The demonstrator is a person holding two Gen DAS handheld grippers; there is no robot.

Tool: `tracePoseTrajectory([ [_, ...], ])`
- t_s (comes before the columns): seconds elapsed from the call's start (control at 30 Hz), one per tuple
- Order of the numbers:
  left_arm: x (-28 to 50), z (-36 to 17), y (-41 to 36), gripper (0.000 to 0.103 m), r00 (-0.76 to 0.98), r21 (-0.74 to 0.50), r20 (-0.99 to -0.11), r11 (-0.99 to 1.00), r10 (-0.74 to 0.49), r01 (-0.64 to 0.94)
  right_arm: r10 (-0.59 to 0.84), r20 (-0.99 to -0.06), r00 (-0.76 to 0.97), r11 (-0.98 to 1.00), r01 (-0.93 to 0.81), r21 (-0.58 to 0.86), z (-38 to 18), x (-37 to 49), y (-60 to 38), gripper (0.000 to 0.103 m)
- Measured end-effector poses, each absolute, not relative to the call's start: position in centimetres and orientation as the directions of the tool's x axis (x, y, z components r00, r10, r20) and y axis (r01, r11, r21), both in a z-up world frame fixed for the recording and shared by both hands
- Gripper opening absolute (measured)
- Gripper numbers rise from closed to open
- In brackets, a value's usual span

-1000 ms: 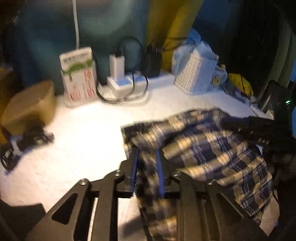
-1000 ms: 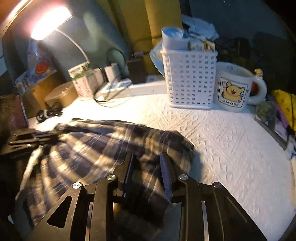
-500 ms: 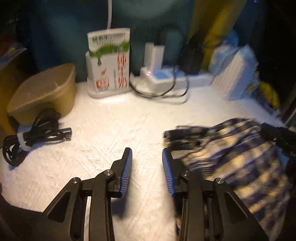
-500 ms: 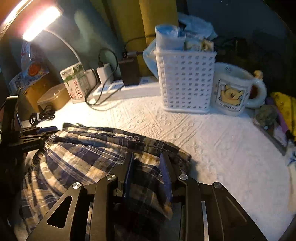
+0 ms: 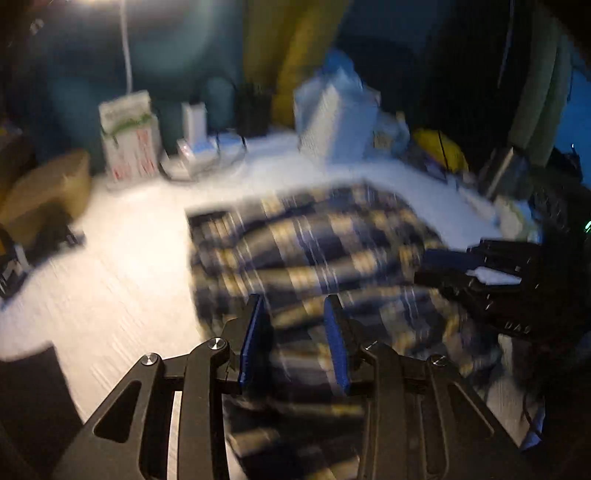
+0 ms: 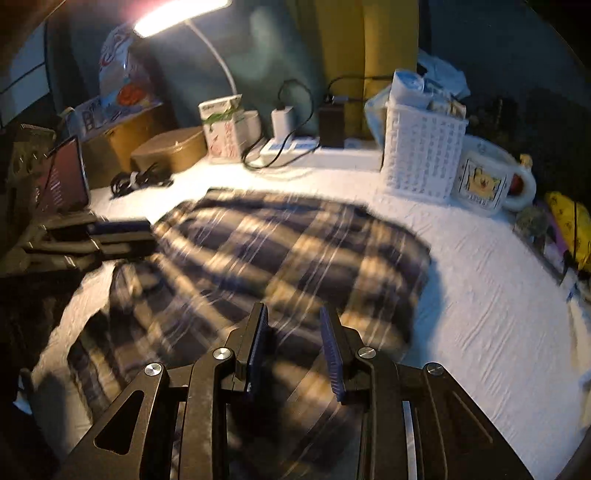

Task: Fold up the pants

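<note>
White bedding (image 6: 480, 295) bears plaid pants (image 6: 288, 251) bunched between both parted claws, left claw (image 5: 293, 332) and right claw (image 6: 295, 339)

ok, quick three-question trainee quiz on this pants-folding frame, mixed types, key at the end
1. True or false: the white lattice plastic basket stands on the dark blue and cream checked cloth pants.
2. What stands right beside that basket? A) white ceramic mug with a bear picture B) glass kettle C) red book
3. Fill in: the light comes from a white-armed desk ___ at the back.

Key: 1 false, it stands apart, behind them; 2 A; 3 lamp.
</note>
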State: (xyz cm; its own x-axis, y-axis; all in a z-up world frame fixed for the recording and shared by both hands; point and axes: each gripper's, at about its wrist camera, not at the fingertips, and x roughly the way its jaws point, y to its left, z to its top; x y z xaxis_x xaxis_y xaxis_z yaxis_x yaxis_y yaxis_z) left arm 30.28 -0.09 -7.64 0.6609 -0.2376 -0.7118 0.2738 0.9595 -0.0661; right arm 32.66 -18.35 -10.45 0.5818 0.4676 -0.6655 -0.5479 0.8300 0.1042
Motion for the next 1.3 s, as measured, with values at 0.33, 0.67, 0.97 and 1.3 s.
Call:
tracePoseTrajectory([
  [0.33, 28.9, -9.3, 0.2, 0.033, 0.667, -0.014, -0.720, 0.966, -0.189, 0.258, 0.404, -0.714, 0.572, 0.840, -0.541, 0.042, -13.6, 28.6, -19.5, 0.050],
  [0.67, 27.0, -9.6, 0.8, 0.033, 0.679, 0.012, -0.719, 0.974, -0.150, 0.227, 0.391, -0.714, 0.580, 0.836, -0.549, 0.011, -14.0, 25.7, -21.7, 0.051],
  [0.97, 25.2, -9.9, 4.2, 0.054, 0.671, -0.028, -0.730, 0.988, -0.126, 0.154, 0.407, -0.712, 0.571, 0.849, -0.525, 0.064, -14.5, 24.1, -24.3, 0.058],
  [1.3, 24.0, -7.2, 5.9, 0.054, 0.727, -0.032, -0.679, 0.994, -0.099, 0.106, 0.386, -0.734, 0.558, 0.862, -0.503, 0.070, -14.3, 22.4, -26.0, 0.062],
])
